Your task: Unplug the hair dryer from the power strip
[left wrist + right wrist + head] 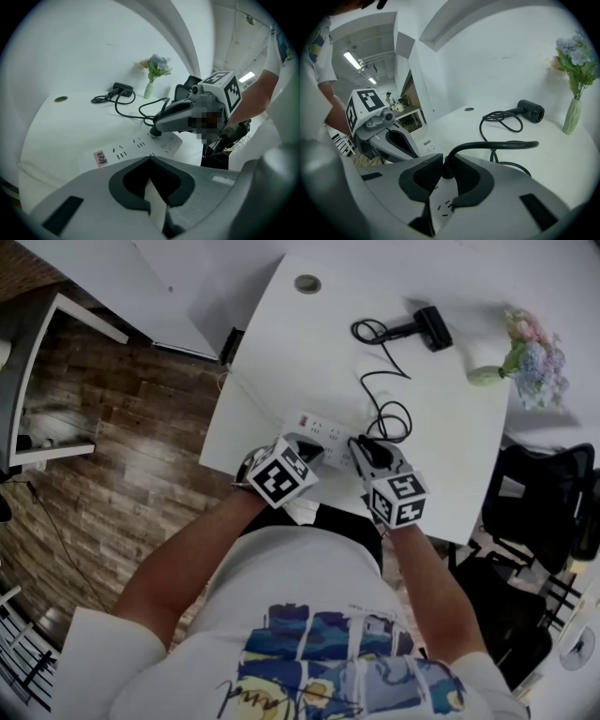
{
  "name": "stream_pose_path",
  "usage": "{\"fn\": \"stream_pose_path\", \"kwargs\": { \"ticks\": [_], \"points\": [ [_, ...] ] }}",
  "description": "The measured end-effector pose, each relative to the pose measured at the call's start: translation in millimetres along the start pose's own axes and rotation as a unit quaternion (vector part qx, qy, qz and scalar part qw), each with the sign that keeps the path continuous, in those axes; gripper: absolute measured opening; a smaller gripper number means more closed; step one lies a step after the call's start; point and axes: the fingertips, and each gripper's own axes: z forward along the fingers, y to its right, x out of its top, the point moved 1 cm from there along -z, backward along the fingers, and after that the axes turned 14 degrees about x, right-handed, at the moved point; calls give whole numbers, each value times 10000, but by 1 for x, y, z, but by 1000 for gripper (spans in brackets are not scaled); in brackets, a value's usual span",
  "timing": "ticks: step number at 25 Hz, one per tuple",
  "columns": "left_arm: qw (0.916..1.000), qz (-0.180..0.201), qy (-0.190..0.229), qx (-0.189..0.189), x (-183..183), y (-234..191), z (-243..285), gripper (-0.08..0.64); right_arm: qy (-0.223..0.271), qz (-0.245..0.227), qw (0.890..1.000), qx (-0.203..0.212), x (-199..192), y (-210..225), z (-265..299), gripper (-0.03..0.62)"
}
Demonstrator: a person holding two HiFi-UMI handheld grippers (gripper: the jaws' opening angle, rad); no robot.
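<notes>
A white power strip lies near the front edge of the white table. My left gripper rests on the strip's near end, its jaws pinched together with a sliver of the white strip between them. A black plug stands in the strip's right end. My right gripper has both pads against that plug. The black cable runs in loops from the plug to the black hair dryer, which lies at the far side of the table.
A small vase of flowers stands at the table's far right. A round cable hole sits at the far edge. A black chair is right of the table, and wooden floor is to the left.
</notes>
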Motion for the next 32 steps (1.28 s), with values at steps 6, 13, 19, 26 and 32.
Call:
{"fn": "stream_pose_path", "kwargs": {
  "ticks": [6,13,19,26,32],
  "points": [
    [10000,-44,50,26,-1,0,-2,0,-34,-119,9999,-101,0,-5,-2,63],
    [9999,-87,76,72,0,1,-2,0,-22,-140,9998,-170,1,-6,-4,58],
    [9999,-164,26,24,0,0,-2,0,-62,-163,9995,-249,1,-8,-6,55],
    [9999,-135,46,25,0,0,-1,0,126,-224,9992,-310,13,-10,-13,57],
    [9999,-128,70,54,-1,0,-2,0,306,-256,9988,-283,38,-9,-25,58]
  ]
}}
